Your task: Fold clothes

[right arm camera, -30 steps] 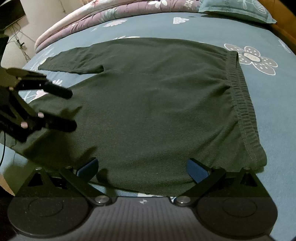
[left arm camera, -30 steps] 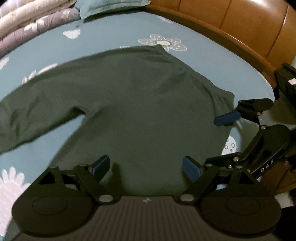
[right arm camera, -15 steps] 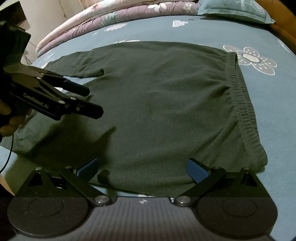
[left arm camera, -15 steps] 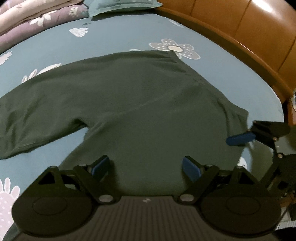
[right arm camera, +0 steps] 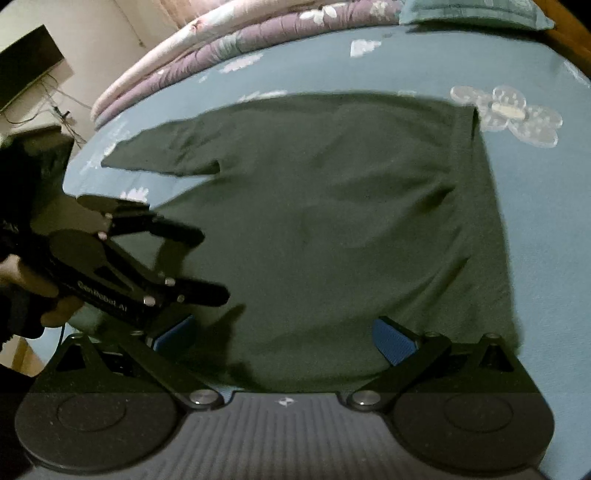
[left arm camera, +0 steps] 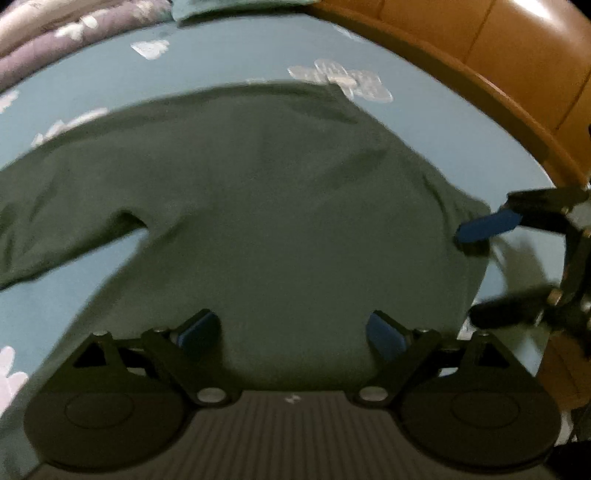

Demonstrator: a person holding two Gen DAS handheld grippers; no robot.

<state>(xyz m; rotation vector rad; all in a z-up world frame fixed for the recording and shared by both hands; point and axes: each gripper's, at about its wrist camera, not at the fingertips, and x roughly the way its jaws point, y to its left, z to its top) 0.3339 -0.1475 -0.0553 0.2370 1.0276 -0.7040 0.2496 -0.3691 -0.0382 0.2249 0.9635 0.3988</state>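
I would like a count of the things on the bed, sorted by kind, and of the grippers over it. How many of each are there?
Dark green garment: 1
Teal pillow: 1
Folded quilts, pink and purple: 2
Grippers: 2, left gripper and right gripper, both with jaws open
Total: 6

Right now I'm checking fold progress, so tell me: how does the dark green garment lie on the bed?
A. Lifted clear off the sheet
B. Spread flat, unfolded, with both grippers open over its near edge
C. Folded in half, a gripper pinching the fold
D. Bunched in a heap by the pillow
B: the dark green garment lies spread flat on the blue floral sheet, with the left gripper and right gripper both open, gripping nothing.
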